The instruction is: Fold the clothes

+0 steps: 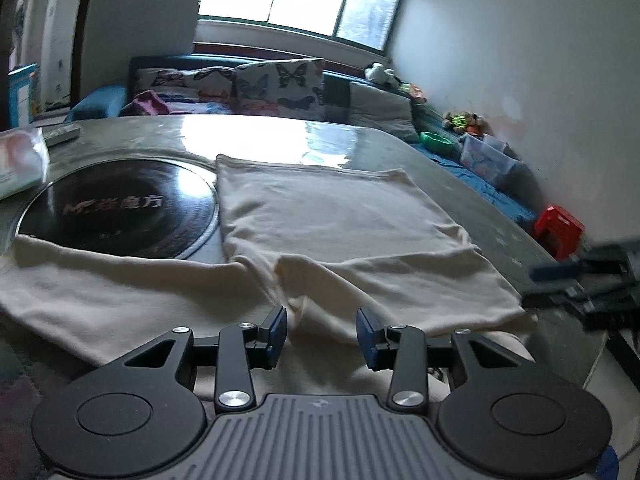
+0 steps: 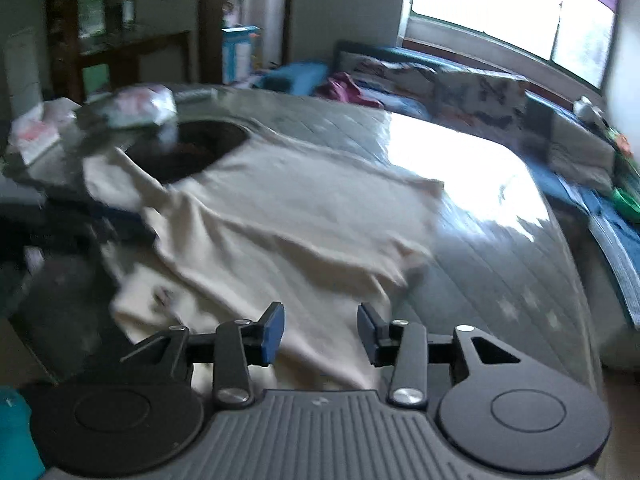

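Both grippers' jaws gape empty over the cream garment (image 1: 328, 232); only left view shows butterfly pillows (image 1: 280, 84) sharply.

A glossy grey table (image 1: 420, 160) fills the middle of the frame. A cream garment (image 1: 320, 232) lies spread across it, partly covering a black round disc (image 1: 120, 208) at left; white packets (image 1: 20, 164) sit at the far left edge.
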Demonstrator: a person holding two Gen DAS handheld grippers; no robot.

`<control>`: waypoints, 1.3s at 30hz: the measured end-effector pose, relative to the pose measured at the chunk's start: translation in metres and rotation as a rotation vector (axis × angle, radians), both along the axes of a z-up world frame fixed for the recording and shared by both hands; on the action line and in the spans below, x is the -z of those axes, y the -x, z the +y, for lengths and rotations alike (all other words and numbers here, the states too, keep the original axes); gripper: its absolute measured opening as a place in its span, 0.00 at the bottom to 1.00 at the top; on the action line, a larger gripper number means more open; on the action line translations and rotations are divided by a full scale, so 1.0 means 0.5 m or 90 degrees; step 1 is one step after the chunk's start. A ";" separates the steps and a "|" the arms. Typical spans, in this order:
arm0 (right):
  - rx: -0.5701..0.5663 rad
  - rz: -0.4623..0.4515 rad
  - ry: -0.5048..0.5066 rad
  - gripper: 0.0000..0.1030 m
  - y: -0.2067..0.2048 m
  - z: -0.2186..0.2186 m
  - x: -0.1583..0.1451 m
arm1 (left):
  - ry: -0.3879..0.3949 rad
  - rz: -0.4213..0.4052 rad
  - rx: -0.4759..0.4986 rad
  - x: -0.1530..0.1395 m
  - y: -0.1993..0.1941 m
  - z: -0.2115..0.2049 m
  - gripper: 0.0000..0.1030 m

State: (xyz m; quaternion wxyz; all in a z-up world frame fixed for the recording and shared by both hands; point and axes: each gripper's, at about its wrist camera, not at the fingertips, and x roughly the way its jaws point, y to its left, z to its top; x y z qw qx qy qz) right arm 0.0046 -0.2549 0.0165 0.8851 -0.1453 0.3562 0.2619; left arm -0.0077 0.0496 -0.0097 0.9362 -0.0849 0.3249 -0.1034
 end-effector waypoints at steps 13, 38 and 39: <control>0.059 0.016 -0.016 0.43 0.001 -0.059 0.047 | -0.054 -0.006 -0.012 -0.008 0.000 -0.025 0.05; -0.006 -0.002 -0.080 0.32 -0.100 0.001 0.013 | -0.076 -0.030 0.036 -0.024 -0.052 -0.075 0.09; -0.011 0.000 -0.081 0.30 -0.107 0.010 0.018 | -0.076 -0.027 0.041 -0.019 -0.057 -0.080 0.09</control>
